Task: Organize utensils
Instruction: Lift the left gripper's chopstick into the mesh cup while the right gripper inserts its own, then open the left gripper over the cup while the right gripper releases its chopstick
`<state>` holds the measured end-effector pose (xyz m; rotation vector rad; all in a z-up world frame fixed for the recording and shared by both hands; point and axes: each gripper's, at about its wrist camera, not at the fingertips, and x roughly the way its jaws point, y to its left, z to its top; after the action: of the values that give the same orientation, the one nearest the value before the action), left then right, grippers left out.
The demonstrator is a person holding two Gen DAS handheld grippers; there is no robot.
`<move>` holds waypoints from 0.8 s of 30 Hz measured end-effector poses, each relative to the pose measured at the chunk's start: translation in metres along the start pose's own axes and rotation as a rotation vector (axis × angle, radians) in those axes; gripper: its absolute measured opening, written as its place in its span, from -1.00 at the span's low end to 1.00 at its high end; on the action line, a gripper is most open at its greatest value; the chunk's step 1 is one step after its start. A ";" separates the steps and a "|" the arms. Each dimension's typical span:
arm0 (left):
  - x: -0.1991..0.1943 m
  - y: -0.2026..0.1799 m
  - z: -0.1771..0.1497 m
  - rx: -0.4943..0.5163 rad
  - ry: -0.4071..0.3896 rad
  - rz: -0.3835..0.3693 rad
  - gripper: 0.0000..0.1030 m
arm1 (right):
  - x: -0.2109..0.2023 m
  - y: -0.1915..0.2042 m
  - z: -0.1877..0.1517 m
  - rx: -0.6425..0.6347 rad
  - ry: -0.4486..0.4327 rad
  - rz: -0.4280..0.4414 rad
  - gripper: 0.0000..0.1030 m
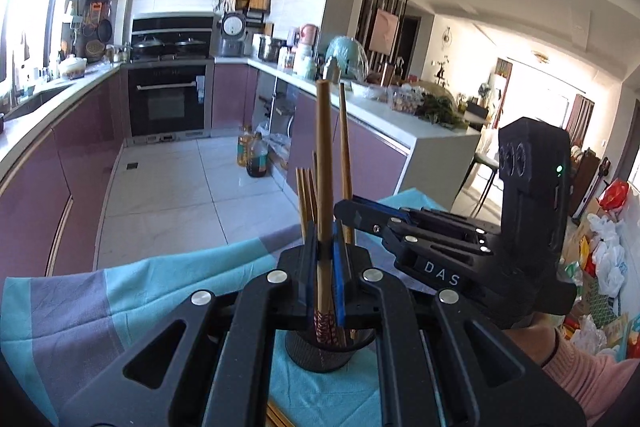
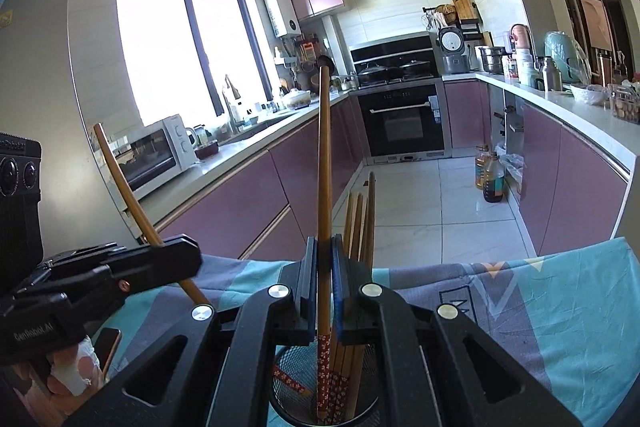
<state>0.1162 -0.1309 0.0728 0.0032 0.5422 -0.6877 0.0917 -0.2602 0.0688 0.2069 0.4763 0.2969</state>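
A home kitchen is showing: a built-in oven (image 2: 404,123), pots sitting on the stove (image 2: 394,71), purple cabinets (image 2: 224,203), a microwave (image 2: 154,155).

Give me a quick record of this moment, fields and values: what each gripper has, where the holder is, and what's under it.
left gripper: shut on one chopstick, held upright
right gripper: shut on another chopstick, also upright
holder: black mesh cup, directly below both grippers
holder contents: several more chopsticks standing inside
surface: teal and grey cloth
held chopsticks' lower ends: red patterned, at the holder's mouth
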 end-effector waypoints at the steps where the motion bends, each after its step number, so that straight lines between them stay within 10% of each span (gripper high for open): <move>1: 0.004 0.000 -0.003 -0.001 0.016 -0.004 -0.86 | 0.001 0.000 -0.002 -0.001 0.010 0.000 -0.89; 24: 0.065 0.019 -0.013 -0.016 0.201 0.003 -0.85 | 0.026 -0.007 -0.027 0.021 0.193 -0.002 -0.87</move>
<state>0.1632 -0.1533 0.0271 0.0592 0.7408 -0.6842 0.1021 -0.2545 0.0324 0.1994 0.6707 0.3112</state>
